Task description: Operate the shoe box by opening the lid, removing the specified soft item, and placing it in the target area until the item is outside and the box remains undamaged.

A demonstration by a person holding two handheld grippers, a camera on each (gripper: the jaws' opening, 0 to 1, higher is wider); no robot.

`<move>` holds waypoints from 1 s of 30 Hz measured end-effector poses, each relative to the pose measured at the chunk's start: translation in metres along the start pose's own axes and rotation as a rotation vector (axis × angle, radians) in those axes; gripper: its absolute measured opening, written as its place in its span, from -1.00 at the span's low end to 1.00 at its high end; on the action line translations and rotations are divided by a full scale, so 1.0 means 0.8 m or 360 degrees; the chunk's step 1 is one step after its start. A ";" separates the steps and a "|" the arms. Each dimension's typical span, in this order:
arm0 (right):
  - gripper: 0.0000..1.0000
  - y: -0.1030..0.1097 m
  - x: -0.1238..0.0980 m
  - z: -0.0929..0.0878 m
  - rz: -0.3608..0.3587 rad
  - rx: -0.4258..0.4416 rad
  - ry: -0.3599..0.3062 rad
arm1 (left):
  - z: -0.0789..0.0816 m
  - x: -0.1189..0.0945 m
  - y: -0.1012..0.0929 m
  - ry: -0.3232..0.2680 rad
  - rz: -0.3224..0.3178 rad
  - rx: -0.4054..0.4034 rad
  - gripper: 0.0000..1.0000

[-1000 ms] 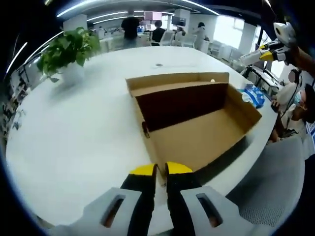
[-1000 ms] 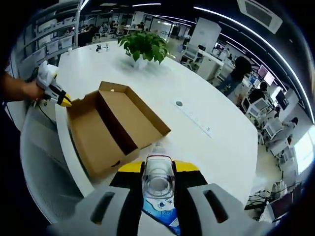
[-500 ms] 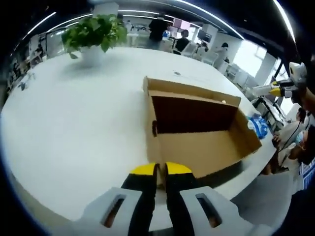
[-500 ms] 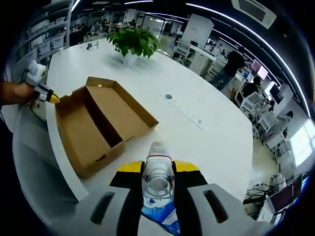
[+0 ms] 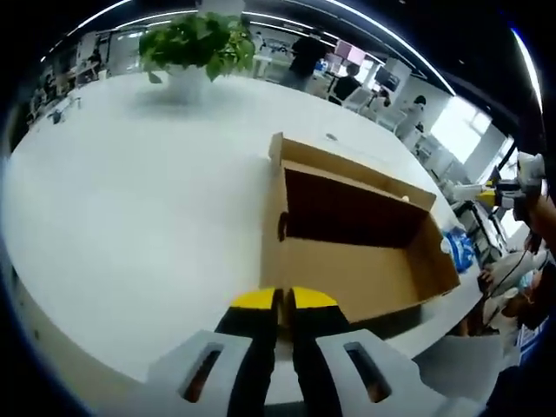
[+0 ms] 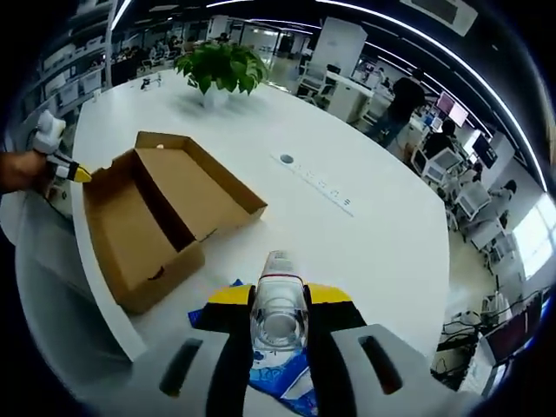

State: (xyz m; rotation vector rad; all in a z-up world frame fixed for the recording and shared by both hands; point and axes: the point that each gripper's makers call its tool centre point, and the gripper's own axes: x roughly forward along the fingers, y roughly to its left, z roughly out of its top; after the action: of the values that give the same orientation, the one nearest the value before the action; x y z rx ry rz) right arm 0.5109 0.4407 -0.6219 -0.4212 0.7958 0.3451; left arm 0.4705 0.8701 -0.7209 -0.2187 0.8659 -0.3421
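- Shoe box open on the white counter, lying along the counter's near curved edge, lid flap spread flat beside the tray; interior looks bare cardboard.
- Left hand-held gripper with yellow-tipped jaws nearly together, pinching the box's cardboard rim at the near corner.
- In the right gripper view, same box at left, left hand-held gripper touching its far corner close to the counter edge.
- Right hand-held gripper closed on a soft blue-and-white pack with a clear cap, held above the counter, well apart from the box.
- In the left gripper view, blue-and-white pack just past the box's far end; right hand-held gripper beyond it.
- Broad bare counter surface open to the left of the box in the left gripper view, and to the right of it in the right gripper view.
- Potted plant far across the counter, well apart from the box; also seen at.
- Round port and power strip set in the counter mid-surface, apart from the box.
- Grey mesh chair just off the counter edge near the box.
- Desks, chairs and people in the office beyond.
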 end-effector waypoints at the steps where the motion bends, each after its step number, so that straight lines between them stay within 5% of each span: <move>1: -0.61 -0.001 0.001 -0.001 0.0000 -0.0003 0.0003 | 0.000 0.000 0.000 -0.0001 0.0003 -0.0003 -0.97; 30: -0.61 -0.027 0.044 -0.063 0.0053 0.0106 0.0194 | 0.001 0.000 0.001 -0.0005 0.0072 0.0005 -0.99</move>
State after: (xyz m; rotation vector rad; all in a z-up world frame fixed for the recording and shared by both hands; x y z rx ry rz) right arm 0.5125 0.4025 -0.6745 -0.3697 0.9315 0.3250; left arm 0.4716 0.8707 -0.7207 -0.1963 0.8659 -0.3009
